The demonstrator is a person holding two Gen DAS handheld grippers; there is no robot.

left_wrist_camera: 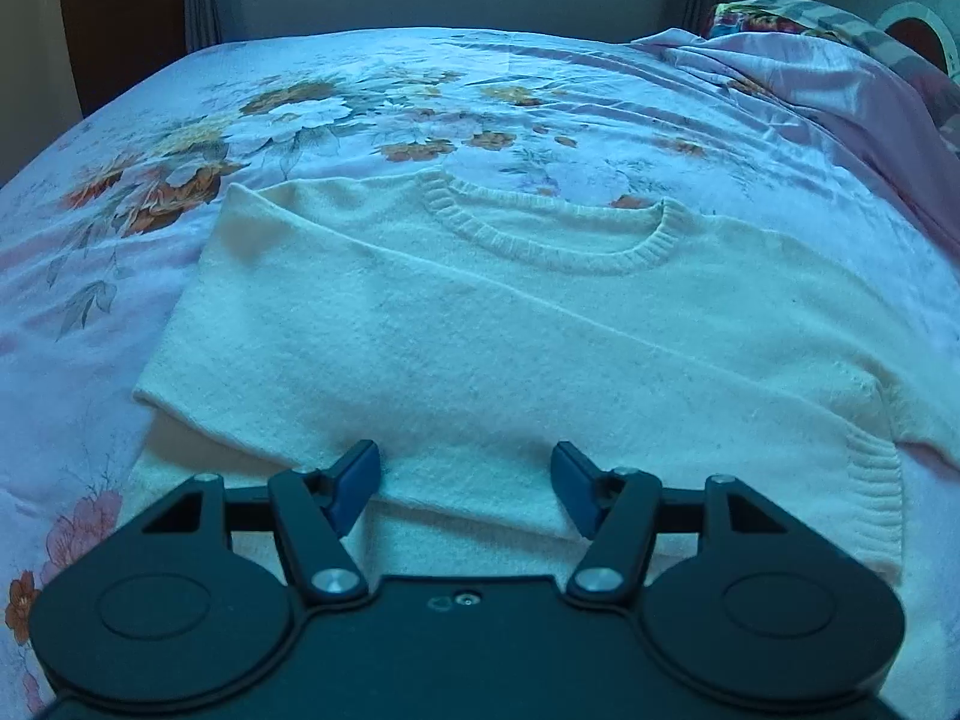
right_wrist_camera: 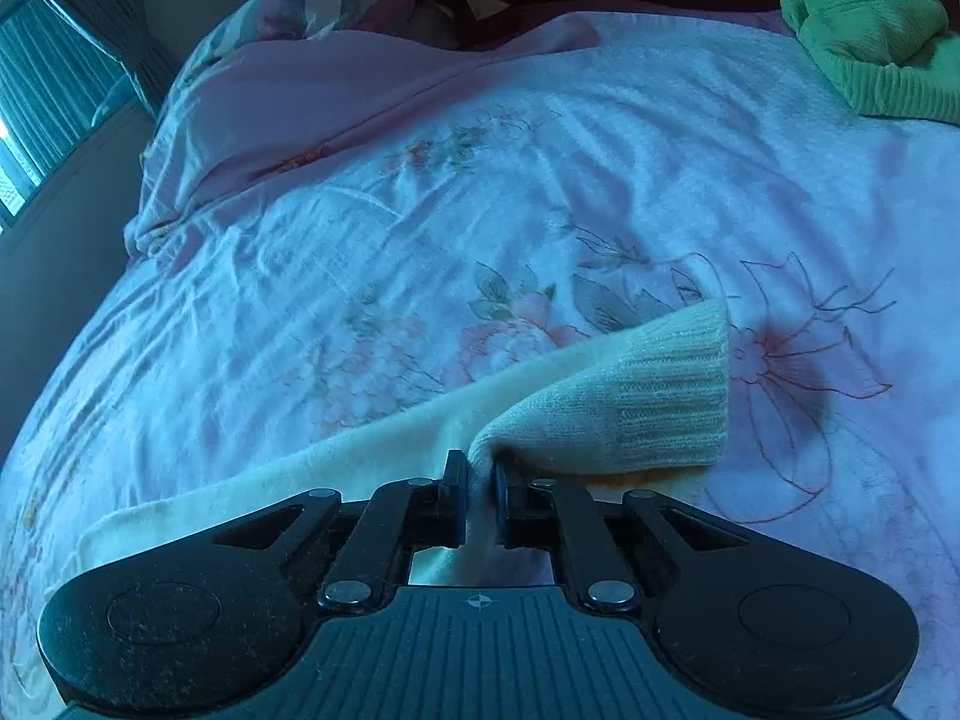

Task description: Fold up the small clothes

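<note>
My right tongs [right_wrist_camera: 480, 480] pinch the fuzzy cream sweater [left_wrist_camera: 480, 348] near its ribbed cuff [right_wrist_camera: 666, 396]; left tongs [left_wrist_camera: 465, 480] stand apart, perhaps just above it, on the flowered bed [left_wrist_camera: 150, 138].

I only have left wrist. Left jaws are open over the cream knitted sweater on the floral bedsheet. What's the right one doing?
Observer: The right gripper has its jaws shut on a pinch of the cream knitted sweater, just behind the ribbed cuff.
Operator: Is that cuff flat on the bed?
Observer: No, the ribbed cuff is lifted and sticks out past the jaws, above the floral bedsheet.
Operator: Anything else on the bed that I can't see?
Observer: A crumpled green knitted garment lies near the far right corner, apart from the sweater.
</note>
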